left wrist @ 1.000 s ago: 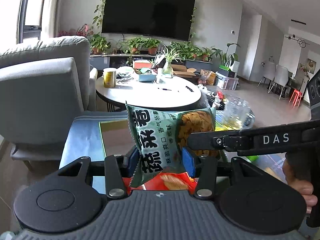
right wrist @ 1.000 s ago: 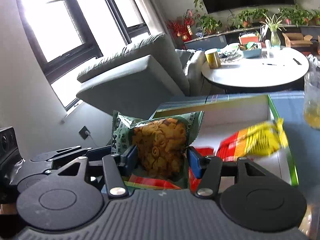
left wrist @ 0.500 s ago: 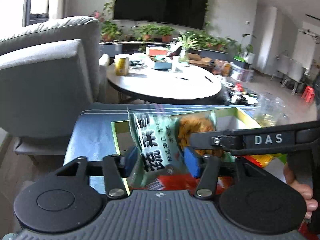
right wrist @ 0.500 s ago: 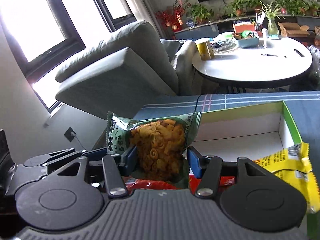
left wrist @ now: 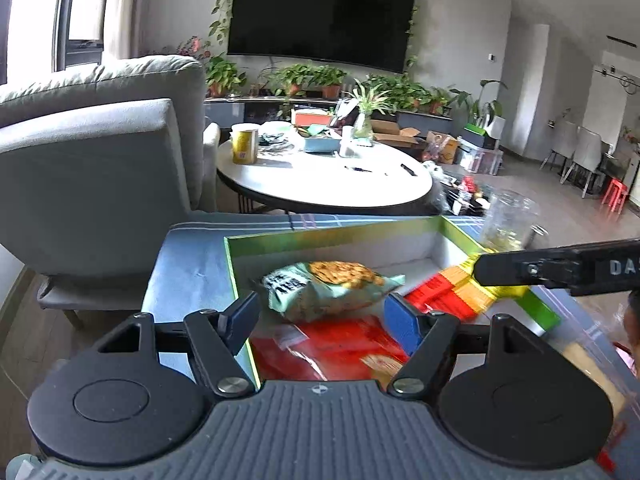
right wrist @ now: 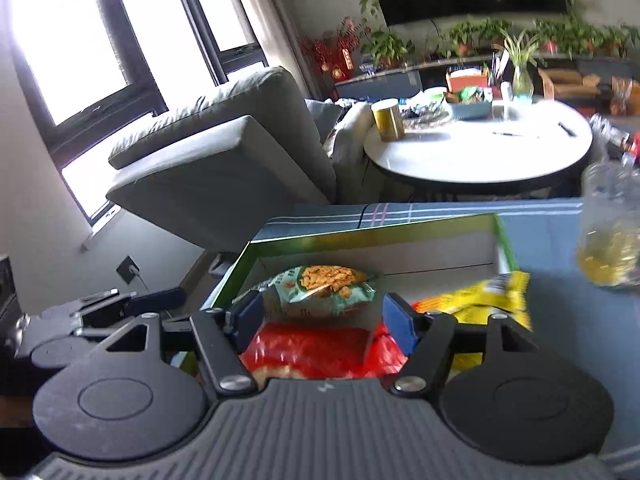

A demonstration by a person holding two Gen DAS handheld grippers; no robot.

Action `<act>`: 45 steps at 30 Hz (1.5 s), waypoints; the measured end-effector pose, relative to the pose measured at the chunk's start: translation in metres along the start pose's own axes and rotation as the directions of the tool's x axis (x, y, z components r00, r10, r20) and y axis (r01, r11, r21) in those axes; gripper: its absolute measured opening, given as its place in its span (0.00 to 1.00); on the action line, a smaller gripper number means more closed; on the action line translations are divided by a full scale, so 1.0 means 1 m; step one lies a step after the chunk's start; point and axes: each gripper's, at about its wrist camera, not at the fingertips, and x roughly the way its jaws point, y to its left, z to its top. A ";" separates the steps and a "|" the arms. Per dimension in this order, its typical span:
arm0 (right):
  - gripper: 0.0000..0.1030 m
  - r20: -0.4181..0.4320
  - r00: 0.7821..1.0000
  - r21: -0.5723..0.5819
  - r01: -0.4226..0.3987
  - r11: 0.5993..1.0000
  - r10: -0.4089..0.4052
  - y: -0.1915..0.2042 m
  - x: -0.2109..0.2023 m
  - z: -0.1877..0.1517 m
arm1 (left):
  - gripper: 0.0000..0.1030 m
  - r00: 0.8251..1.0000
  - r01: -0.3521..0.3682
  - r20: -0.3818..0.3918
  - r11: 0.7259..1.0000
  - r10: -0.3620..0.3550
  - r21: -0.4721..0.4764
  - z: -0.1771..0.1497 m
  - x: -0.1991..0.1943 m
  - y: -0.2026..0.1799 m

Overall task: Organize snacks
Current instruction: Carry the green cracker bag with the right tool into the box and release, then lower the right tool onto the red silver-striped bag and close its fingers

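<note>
Green snack bag (left wrist: 332, 288) lies in box (left wrist: 236, 276), released by both spread grippers (left wrist: 320, 316) (right wrist: 318, 314); withdrawing carelessly could snag it.

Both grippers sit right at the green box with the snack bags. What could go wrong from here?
1. The green bag lies loose on a red bag, so it may slide.
2. The left gripper, whose jaws have just been opening, and the right gripper are close together and may bump.
3. The yellow bag hangs over the box rim and may slip out.
</note>
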 end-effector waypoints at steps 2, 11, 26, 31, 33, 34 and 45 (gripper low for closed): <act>0.77 -0.001 1.000 -0.014 0.009 1.000 -0.009 0.000 -0.014 -0.006 | 0.65 1.000 0.014 -0.005 1.000 -0.014 0.005 -0.005 -0.009 -0.007; 0.77 -0.004 0.996 0.025 0.086 0.996 -0.086 -0.012 -0.069 -0.051 | 0.65 0.998 0.054 -0.038 0.998 -0.053 0.012 -0.037 -0.053 -0.034; 0.77 -0.089 0.992 0.180 0.101 0.979 -0.086 -0.028 -0.097 -0.122 | 0.65 0.965 0.188 -0.186 0.982 -0.185 0.002 -0.084 -0.064 -0.091; 0.77 -0.109 0.990 0.210 0.113 0.971 -0.092 -0.036 -0.095 -0.132 | 0.65 0.956 0.206 -0.216 0.978 -0.198 0.017 -0.090 -0.058 -0.104; 0.77 -0.119 0.989 0.231 0.114 0.966 -0.088 -0.040 -0.093 -0.135 | 0.65 0.952 0.211 -0.230 0.977 -0.203 0.013 -0.092 -0.055 -0.107; 0.77 -0.124 0.988 0.242 0.115 0.964 -0.087 -0.042 -0.092 -0.136 | 0.65 0.950 0.212 -0.237 0.977 -0.203 0.013 -0.093 -0.053 -0.108; 0.77 -0.152 0.988 0.253 0.065 0.965 -0.027 -0.048 -0.086 -0.146 | 0.65 0.924 0.286 -0.290 0.954 -0.250 0.087 -0.102 -0.046 -0.130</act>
